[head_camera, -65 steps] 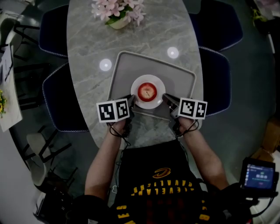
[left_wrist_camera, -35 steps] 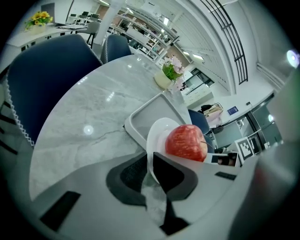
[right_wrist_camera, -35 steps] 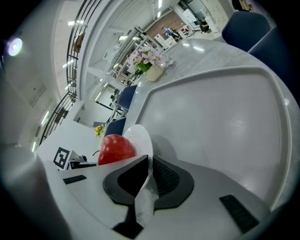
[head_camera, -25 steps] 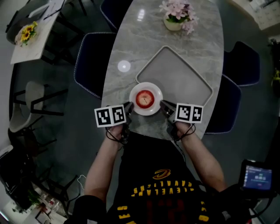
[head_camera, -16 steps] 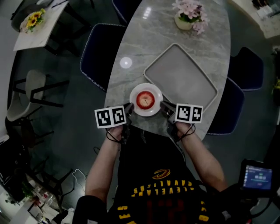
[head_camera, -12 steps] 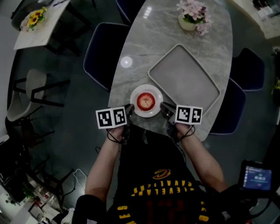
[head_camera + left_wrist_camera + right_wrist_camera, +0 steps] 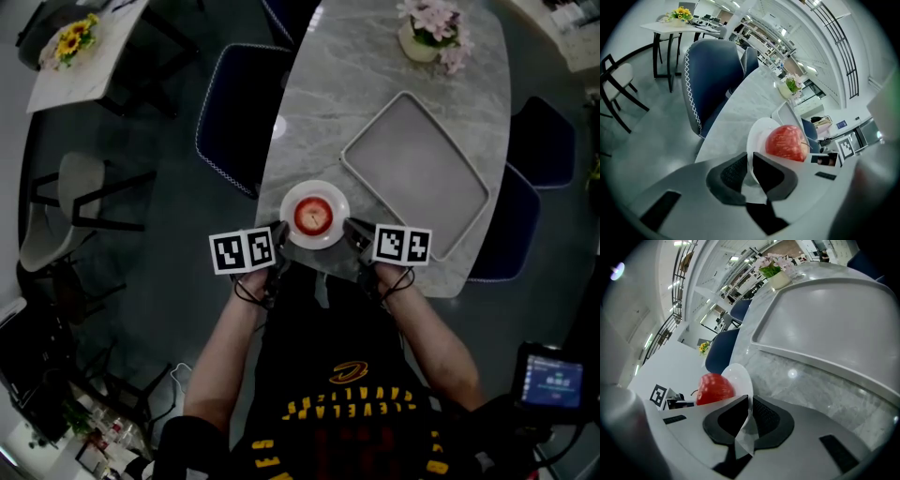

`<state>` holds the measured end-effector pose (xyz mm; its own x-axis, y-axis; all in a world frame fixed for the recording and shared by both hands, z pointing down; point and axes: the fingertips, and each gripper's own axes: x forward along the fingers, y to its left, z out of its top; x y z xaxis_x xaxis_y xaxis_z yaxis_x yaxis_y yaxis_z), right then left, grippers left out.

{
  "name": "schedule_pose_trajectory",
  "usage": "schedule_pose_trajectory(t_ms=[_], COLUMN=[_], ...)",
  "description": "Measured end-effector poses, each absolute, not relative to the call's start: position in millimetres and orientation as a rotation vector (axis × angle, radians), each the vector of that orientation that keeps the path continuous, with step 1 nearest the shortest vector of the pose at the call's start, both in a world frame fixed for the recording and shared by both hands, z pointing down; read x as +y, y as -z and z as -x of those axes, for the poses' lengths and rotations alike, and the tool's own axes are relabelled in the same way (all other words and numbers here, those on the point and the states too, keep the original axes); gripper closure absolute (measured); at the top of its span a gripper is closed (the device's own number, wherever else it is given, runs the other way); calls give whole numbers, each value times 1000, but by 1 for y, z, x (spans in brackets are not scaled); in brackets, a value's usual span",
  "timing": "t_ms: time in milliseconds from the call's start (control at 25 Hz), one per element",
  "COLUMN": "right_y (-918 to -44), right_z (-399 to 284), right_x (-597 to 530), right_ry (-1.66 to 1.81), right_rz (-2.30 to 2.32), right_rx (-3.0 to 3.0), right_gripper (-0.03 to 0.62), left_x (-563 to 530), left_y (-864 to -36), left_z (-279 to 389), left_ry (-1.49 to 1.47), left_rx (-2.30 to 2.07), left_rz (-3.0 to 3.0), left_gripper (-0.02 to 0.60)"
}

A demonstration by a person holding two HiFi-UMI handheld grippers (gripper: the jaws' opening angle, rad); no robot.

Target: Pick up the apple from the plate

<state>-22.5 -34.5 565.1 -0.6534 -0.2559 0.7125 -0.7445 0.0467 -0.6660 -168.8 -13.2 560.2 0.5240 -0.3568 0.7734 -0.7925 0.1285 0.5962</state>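
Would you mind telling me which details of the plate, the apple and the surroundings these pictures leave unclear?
- Whether the plate touches the table or hangs above it: the head view looks steeply down, and the left gripper and right gripper, shut on its rim, cover its underside.
- The apple's underside: against the plate in every view.
- Text on the small screen: too small, head view.
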Motion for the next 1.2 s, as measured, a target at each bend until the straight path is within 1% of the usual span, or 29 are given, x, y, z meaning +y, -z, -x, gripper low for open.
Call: schedule_pose_trajectory(t_ms=[280, 680, 1200], right_y=[-578, -597, -597], right_z=[38, 40, 43], right_x=[-36, -34, -34], right_ry=[-1638, -1679, -1692], right_rz=[-1034, -1074, -1087], right_rx=[-1911, -1863, -1846], right_gripper=[554, 554, 554], left_x=[-17, -22, -21], left_y=[-576, -595, -596], left_z=[184, 187, 189], left_ry=[-449, -504, -524], left_rx=[-1030, -985, -959], left_rz=[-1467, -1464, -1457], left_gripper=[538, 538, 539])
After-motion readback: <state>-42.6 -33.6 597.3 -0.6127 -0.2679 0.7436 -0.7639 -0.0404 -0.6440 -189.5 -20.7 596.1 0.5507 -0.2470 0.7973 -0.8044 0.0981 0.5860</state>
